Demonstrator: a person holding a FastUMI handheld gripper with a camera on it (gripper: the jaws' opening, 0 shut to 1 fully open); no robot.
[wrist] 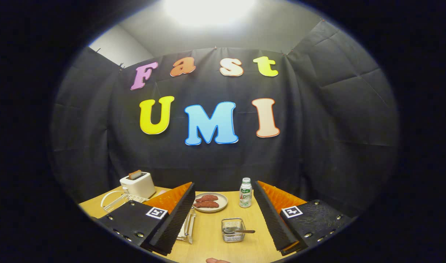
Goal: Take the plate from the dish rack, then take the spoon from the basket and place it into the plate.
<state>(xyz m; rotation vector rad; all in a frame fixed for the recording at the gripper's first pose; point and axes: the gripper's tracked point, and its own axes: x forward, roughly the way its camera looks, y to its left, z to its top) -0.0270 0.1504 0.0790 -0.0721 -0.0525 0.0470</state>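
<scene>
My gripper (223, 184) is open and held above the wooden table (208, 244), its fingers spread wide with nothing between them. Low down between the fingers stands a small wire basket (233, 231) with a spoon (239, 231) lying across it, handle pointing right. Off to the left, beyond the left finger, a white wire dish rack (125, 199) holds a pale plate (107, 200) on edge; the finger hides part of the rack.
A round plate of reddish meat (210, 202) and a small bottle (245, 193) stand beyond the basket. A white toaster (138, 185) with a slice in it sits behind the rack. A metal frame (188, 227) lies by the left finger. A person's fingertip (217, 260) shows nearest me.
</scene>
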